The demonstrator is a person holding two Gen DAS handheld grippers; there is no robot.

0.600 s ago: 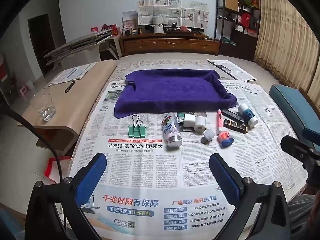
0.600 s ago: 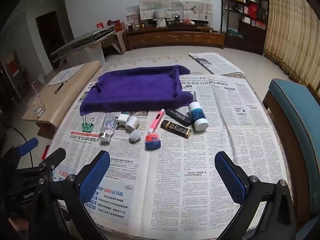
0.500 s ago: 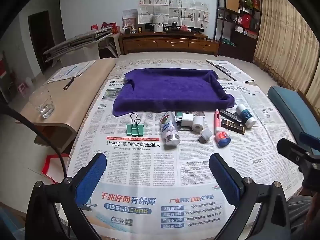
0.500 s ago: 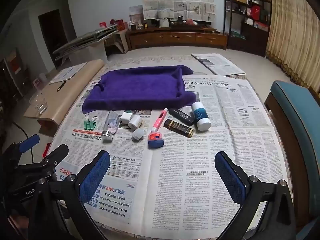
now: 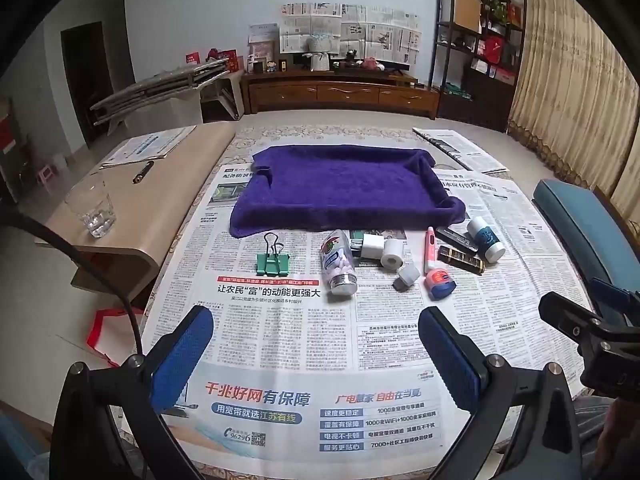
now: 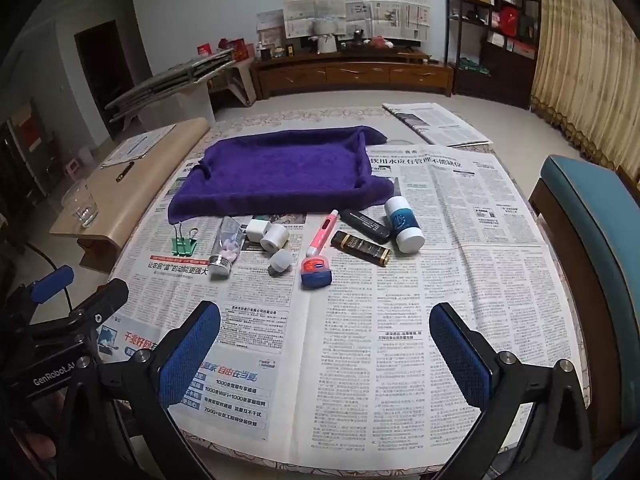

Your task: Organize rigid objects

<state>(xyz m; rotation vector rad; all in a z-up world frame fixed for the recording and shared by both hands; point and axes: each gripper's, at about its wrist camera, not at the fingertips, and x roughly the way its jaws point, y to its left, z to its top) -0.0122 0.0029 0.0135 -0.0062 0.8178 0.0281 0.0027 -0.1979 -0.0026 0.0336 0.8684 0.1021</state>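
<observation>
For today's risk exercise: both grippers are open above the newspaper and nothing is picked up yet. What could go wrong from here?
1. The clear pill bottle and the white-capped bottle lie on their sides; a nudge may roll them.
2. The white charger cube, tape roll and grey cap sit close together, so grabbing one may knock another.
3. The loose newspaper could slide.

A deep purple towel (image 5: 344,192) lies at frame centre on black-and-white newsprint (image 5: 280,320) with red and blue headline blocks. Below it: a mint-green binder clip (image 5: 273,263), a clear bottle (image 5: 339,267) of pale pills with a silver cap, 2 white blocks (image 5: 382,250), a pink pen (image 5: 429,248), a red-and-blue tin (image 5: 440,284), a black-and-gold tube (image 5: 461,260), and a white-and-teal bottle (image 5: 486,239). At the lower edge, the gripper pads (image 5: 182,364) are blue and cross-hatched.
</observation>
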